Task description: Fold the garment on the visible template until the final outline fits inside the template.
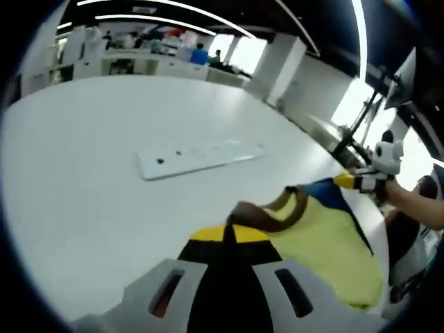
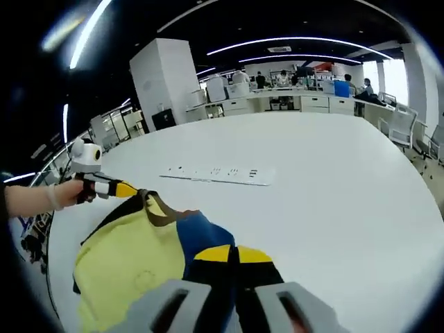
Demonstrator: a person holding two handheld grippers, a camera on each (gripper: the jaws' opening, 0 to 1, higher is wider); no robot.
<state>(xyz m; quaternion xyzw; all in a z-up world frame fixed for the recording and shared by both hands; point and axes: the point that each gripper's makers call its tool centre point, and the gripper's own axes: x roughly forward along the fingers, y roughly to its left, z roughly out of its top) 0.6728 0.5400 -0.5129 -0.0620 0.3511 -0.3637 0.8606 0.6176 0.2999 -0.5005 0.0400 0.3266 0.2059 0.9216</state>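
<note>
A yellow garment [image 1: 326, 246] with a blue panel and a brown collar [image 1: 281, 208] is stretched between both grippers above a white table [image 1: 83, 173]. My left gripper [image 1: 232, 232] is shut on the cloth at the brown collar. My right gripper [image 1: 347, 182], held by a hand, comes in from the right and is shut on the blue and yellow edge. In the right gripper view, the right gripper [image 2: 234, 254] pinches the blue part of the garment [image 2: 132, 257]. The left gripper [image 2: 128, 189] grips the collar end at the left.
A long white strip with small marks [image 1: 201, 158] lies flat mid-table, also seen as the strip [image 2: 218, 173]. The table's curved edge [image 1: 326, 149] runs close behind the garment. Desks, chairs and people stand far back in the office.
</note>
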